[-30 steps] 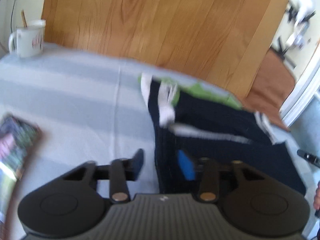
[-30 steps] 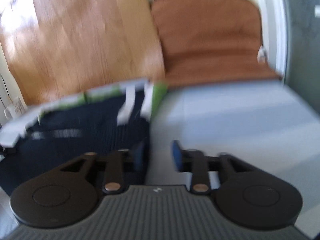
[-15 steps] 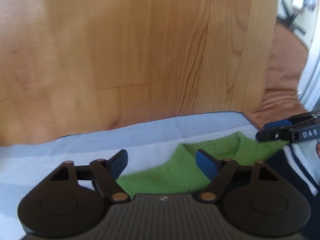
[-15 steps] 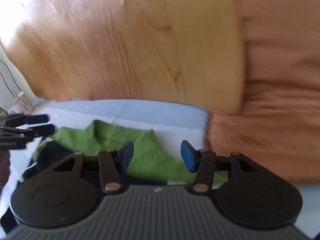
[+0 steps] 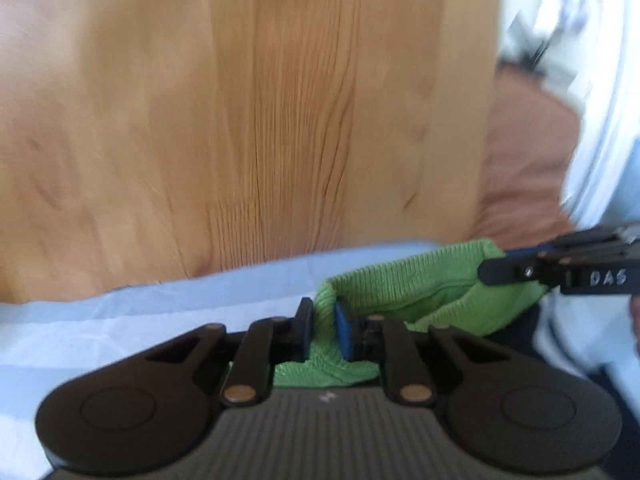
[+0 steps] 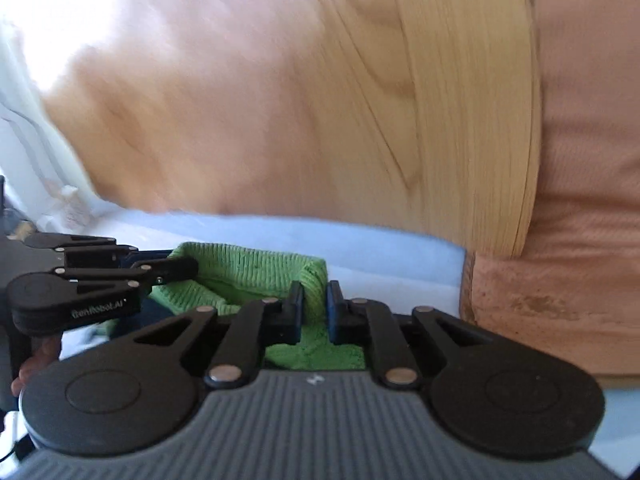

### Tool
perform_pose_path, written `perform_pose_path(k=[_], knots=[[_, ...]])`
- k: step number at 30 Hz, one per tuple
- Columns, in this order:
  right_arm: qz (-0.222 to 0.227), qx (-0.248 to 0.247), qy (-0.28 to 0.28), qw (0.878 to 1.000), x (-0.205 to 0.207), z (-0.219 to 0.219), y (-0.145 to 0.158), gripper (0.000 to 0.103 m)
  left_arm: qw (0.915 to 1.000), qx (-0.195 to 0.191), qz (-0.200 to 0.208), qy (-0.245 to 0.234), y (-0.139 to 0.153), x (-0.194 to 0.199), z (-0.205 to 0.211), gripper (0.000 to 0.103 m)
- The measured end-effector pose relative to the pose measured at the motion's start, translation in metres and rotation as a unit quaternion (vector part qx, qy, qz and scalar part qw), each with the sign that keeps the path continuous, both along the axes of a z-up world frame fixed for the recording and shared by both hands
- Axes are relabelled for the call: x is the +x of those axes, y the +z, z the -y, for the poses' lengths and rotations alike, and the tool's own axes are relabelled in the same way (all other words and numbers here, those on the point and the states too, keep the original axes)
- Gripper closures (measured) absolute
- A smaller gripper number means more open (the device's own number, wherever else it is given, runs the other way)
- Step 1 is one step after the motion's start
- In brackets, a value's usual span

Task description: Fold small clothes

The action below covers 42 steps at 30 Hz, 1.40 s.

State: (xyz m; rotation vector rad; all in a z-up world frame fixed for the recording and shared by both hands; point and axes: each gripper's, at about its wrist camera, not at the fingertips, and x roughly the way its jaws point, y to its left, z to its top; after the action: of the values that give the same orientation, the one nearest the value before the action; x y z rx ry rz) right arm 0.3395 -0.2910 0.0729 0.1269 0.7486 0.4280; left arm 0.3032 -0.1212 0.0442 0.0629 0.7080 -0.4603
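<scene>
1. The left gripper (image 5: 320, 330) is pinched shut on one ribbed edge of the small green knitted garment (image 5: 424, 280); the right gripper (image 6: 312, 310) is clamped on the opposite edge, and the knit runs between them just above the pale blue cloth-covered table (image 5: 160, 308).
2. To fold well, I judge both grips should travel together at equal height, keeping the span taut (slack would skew the crease).
3. Behind stands a light wooden panel (image 5: 280, 120).
4. Half a second ago both pairs of jaws were spread wide over the flat garment; now they have closed on it.
</scene>
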Motion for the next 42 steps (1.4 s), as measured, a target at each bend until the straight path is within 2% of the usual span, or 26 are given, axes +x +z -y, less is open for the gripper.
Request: perform_pose_path(k=[3,5,7,10,12,13,15,16,17,18,20,22,24,26,29,31,32,34,35,36,37,39,40,42], knots=[[0.048,0.001,0.029,0.998,-0.068,-0.003,0.034,0.089,0.9987,-0.029,0.039,-0.015,0.024,-0.062,-0.022,0.091],[0.072,-0.003,0.05,0.996,-0.114,-0.007,0.043,0.089,0.9974,-0.039,0.054,-0.028,0.029,-0.109,-0.036,0.091],[0.079,-0.007,0.062,0.995,-0.159,-0.009,0.04,0.089,0.9962,-0.05,0.056,-0.045,0.024,-0.154,-0.049,0.091],[0.081,-0.033,0.067,0.994,-0.225,-0.021,0.01,0.089,0.996,-0.055,0.034,-0.062,-0.001,-0.213,-0.057,0.09],[0.065,-0.05,0.055,0.995,-0.261,-0.027,-0.023,0.089,0.9963,-0.05,0.009,-0.07,-0.021,-0.237,-0.057,0.089],[0.048,-0.048,0.043,0.997,-0.271,-0.028,-0.039,0.088,0.9964,-0.041,-0.006,-0.073,-0.032,-0.248,-0.055,0.084],[0.033,-0.047,0.025,0.998,-0.283,-0.027,-0.064,0.084,0.9964,-0.031,-0.027,-0.074,-0.047,-0.261,-0.054,0.081],[0.043,-0.037,0.017,0.998,-0.289,-0.024,-0.065,0.083,0.9964,-0.029,-0.029,-0.074,-0.048,-0.266,-0.055,0.081],[0.041,-0.026,0.015,0.999,-0.291,-0.021,-0.061,0.077,0.996,-0.035,-0.028,-0.078,-0.043,-0.27,-0.061,0.08],[0.038,-0.009,0.015,0.999,-0.292,-0.016,-0.054,0.074,0.9957,-0.046,-0.018,-0.079,-0.036,-0.271,-0.066,0.079],[0.066,0.012,0.012,0.998,-0.296,-0.007,-0.035,0.071,0.9956,-0.066,0.02,-0.063,-0.017,-0.27,-0.08,0.063],[0.096,0.015,-0.013,0.995,-0.289,-0.002,-0.017,0.07,0.9938,-0.088,0.055,-0.039,0.0,-0.261,-0.093,0.061],[0.106,0.024,-0.041,0.993,-0.273,-0.006,-0.007,0.068,0.9927,-0.103,0.063,-0.006,0.006,-0.235,-0.096,0.063],[0.11,0.035,-0.052,0.992,-0.25,-0.016,-0.006,0.068,0.9915,-0.119,0.047,0.022,0.004,-0.205,-0.096,0.066],[0.085,0.057,-0.046,0.994,-0.208,-0.039,-0.02,0.068,0.9894,-0.135,0.014,0.051,-0.011,-0.159,-0.084,0.08],[0.059,0.068,-0.031,0.995,-0.183,-0.055,-0.033,0.068,0.991,-0.119,-0.001,0.061,-0.025,-0.137,-0.065,0.081],[0.06,0.047,-0.03,0.997,-0.179,-0.061,-0.038,0.071,0.9925,-0.104,-0.008,0.064,-0.034,-0.129,-0.056,0.082],[0.052,-0.02,-0.066,0.996,-0.171,-0.06,-0.053,0.072,0.9939,-0.064,-0.03,0.084,-0.055,-0.119,-0.05,0.085],[0.045,-0.023,-0.085,0.995,-0.171,-0.048,-0.06,0.078,0.9936,-0.055,-0.035,0.092,-0.065,-0.122,-0.055,0.086],[0.041,-0.013,-0.105,0.994,-0.174,-0.029,-0.065,0.097,0.9942,-0.059,-0.011,0.089,-0.07,-0.127,-0.058,0.087],[0.034,0.016,-0.129,0.991,-0.18,-0.003,-0.067,0.103,0.9949,-0.054,0.004,0.085,-0.073,-0.134,-0.061,0.088],[0.017,0.084,-0.162,0.983,-0.193,0.034,-0.07,0.103,0.9951,-0.042,0.027,0.086,-0.078,-0.144,-0.061,0.088],[0.015,0.096,-0.178,0.979,-0.202,0.047,-0.071,0.103,0.9951,-0.033,0.035,0.087,-0.079,-0.146,-0.059,0.088],[0.025,0.078,-0.187,0.979,-0.215,0.05,-0.073,0.103,0.995,-0.013,0.045,0.088,-0.079,-0.148,-0.052,0.087]])
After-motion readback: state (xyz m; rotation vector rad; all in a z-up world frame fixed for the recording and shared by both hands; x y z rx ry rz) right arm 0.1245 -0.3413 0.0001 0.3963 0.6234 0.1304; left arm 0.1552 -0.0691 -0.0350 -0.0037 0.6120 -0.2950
